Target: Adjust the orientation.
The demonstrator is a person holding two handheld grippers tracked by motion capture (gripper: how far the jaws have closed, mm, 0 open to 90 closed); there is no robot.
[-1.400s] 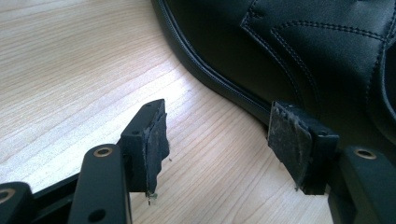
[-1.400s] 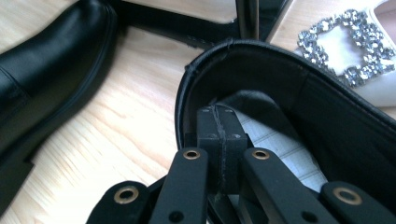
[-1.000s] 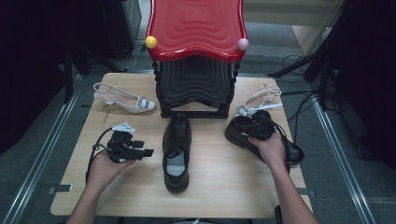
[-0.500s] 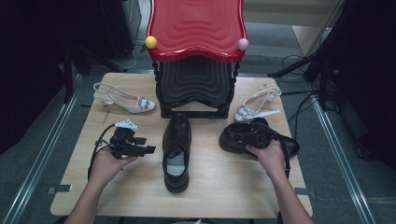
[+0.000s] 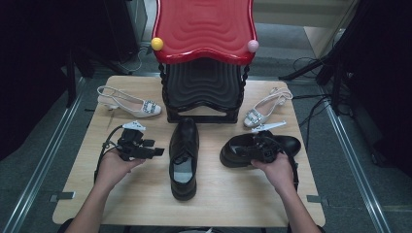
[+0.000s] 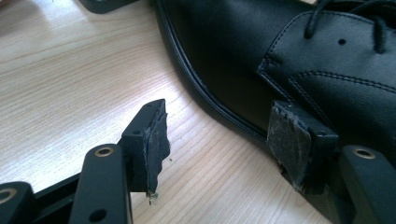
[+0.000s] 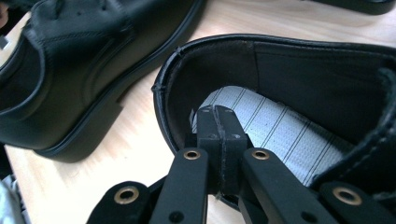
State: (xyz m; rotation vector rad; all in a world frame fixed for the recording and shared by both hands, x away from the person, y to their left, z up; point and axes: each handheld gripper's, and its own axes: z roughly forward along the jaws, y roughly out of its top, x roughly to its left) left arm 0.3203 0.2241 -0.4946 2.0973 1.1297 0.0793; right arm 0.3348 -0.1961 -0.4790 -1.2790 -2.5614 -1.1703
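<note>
Black shoe (image 5: 259,149) on the right side of the worktop (image 5: 77,184) is lying sideways under the right tool (image 7: 218,122), whose jaws are pressing together on the shoe's rim beside the heel, one jaw dipping inside over the pale striped insole (image 7: 275,128) and the other staying outside the leather wall. In the high view this right tool (image 5: 258,151) is sitting over the shoe's opening with the person's hand behind it. A second black shoe (image 5: 184,158) is standing lengthwise in the middle of the worktop, between the two tools. Left tool (image 5: 154,152) is resting low on the worktop with its jaws spreading wide and gripping nothing; in its own view the left tool (image 6: 224,140) is pointing at the side of that middle shoe (image 6: 280,56), which is lying just ahead of the far jaw. Two pale heeled sandals (image 5: 130,101) (image 5: 265,108) are lying beyond both tools, either side of a black stand (image 5: 203,92) carrying a red seat (image 5: 204,26).
</note>
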